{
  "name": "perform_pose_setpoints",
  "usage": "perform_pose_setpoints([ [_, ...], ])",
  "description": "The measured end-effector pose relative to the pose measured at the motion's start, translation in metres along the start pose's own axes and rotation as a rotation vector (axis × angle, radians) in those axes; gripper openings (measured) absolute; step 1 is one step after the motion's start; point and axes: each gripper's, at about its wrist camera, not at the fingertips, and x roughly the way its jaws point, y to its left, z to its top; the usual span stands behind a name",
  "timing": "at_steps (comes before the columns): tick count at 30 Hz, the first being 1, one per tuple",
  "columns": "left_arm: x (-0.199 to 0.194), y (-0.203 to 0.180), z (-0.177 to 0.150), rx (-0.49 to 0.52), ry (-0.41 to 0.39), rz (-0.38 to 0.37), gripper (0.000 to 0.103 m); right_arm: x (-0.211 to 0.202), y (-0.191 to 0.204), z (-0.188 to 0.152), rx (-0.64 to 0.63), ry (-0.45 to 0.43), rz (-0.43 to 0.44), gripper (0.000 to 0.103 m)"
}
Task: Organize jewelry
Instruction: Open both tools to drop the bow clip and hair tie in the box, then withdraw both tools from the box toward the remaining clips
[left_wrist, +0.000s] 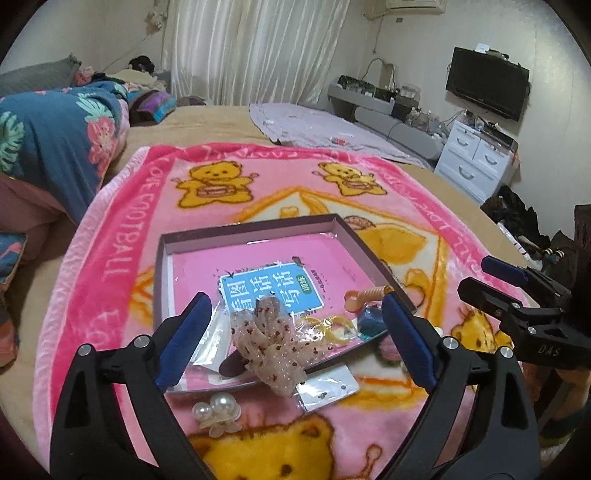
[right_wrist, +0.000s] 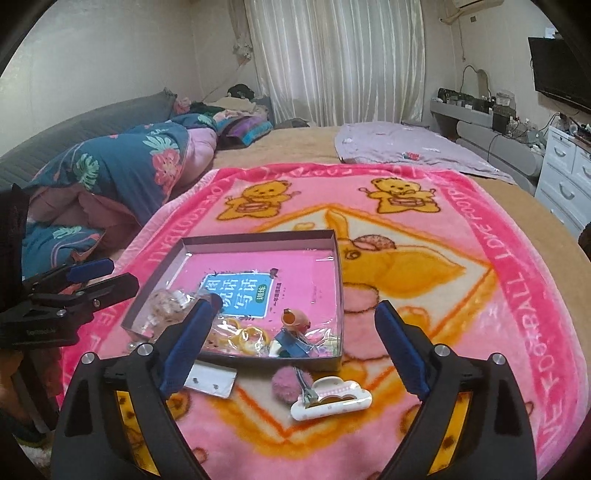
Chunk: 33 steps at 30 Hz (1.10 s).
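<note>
Through the left wrist view, our left tool (left_wrist: 291, 325) hangs with its jaws spread wide and nothing between them, over the near edge of the shallow box (left_wrist: 255, 225) that lies on the pink bear blanket (left_wrist: 122, 236) covering the bed. Inside the box, at its near side, we see a sheer dotted bow (left_wrist: 273, 339), yellow hair ties (left_wrist: 332, 326) in a clear wrapper, an orange spiral piece (left_wrist: 364, 295) and a blue item (left_wrist: 369, 320). Outside it, on the blanket toward the bed's near edge, lie a pearl flower clip (left_wrist: 218, 410) and a small earring card (left_wrist: 328, 387). Our right tool (left_wrist: 517, 295) shows at the right; we cannot tell its state from here.

Through the right wrist view, the right tool (right_wrist: 295, 347) is likewise released and empty, hovering above the box's near wall. Just beyond that wall, on the blanket, sit a pink pompom (right_wrist: 286, 386) and a white cloud-shaped clip (right_wrist: 332, 402), touching or nearly so.

We judge the sorting partly done: several pieces remain outside. The next move calls for lowering a tool onto one loose piece, likely the cloud clip, pinching its narrow side without dragging the plush.
</note>
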Motion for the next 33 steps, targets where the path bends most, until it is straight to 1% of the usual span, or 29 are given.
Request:
perform_pose_setpoints([
  [5,-0.018,-0.004,0.000,0.006,-0.032,0.007,0.089,-0.017,0.004,0.001,-0.008,-0.026,0.010,0.089],
  [7,-0.026,-0.006,0.001,0.013,-0.043,0.012,0.092,-0.023,0.005,0.001,-0.010,-0.037,0.012,0.089],
  [12,-0.045,-0.011,-0.003,0.023,-0.078,0.025,0.093,-0.038,0.006,0.000,-0.011,-0.058,0.019,0.090],
  [17,-0.058,-0.011,-0.009,0.024,-0.090,0.043,0.093,-0.049,0.008,-0.006,-0.021,-0.065,0.024,0.091],
  [25,-0.061,-0.011,-0.024,0.027,-0.060,0.080,0.093,-0.057,0.009,-0.022,-0.034,-0.049,0.027,0.091],
  [33,-0.058,-0.009,-0.038,0.027,-0.015,0.107,0.093,-0.054,0.006,-0.035,-0.036,-0.022,0.022,0.093],
])
